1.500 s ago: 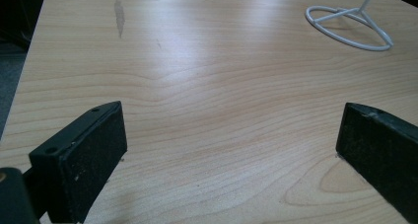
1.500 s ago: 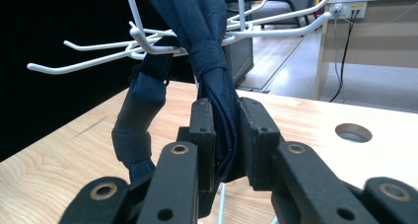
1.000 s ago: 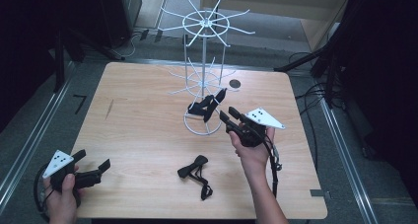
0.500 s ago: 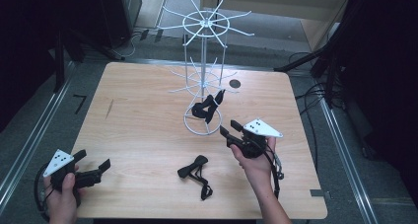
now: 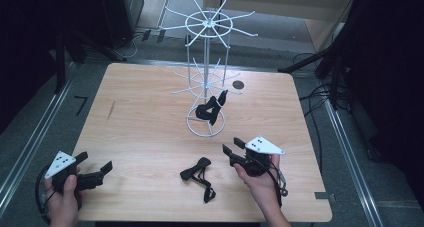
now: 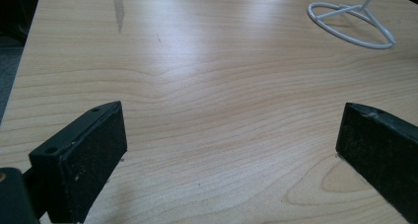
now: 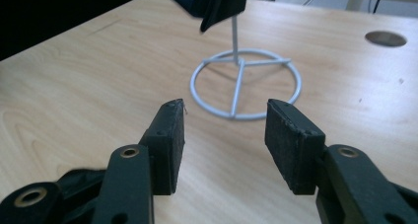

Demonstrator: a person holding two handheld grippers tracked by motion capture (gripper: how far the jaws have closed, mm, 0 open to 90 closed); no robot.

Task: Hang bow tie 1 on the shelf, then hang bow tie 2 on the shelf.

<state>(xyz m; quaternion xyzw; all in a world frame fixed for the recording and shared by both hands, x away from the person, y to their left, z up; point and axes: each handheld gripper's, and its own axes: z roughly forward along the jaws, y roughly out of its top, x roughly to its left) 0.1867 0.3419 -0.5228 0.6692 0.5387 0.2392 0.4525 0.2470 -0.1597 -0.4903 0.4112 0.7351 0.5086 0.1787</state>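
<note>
A light wooden table carries a white wire display stand, its ring base planted near the table's middle and its thin spokes fanning out in two tiers. One black strap-like item already hangs from a lower spoke, just above the base ring. A second black strap piece, the one seemingly next in line, lies flat on the wood in front of the stand, toward the person's edge and apart from the base.

The right gripper sits low, in front of the stand and just to the right of the loose piece, its jaws having just opened to a middling gap with nothing between them; its own camera looks past bare pads to the stand's base. The left gripper, far off to the stand's front left, rests with jaws spread wide and empty over bare wood.

The loose piece looks light, soft and floppy, likely to sag and dangle when lifted. A pinch on its thicker, bunched end would probably hold best, leaving a loop free for a spoke.
</note>
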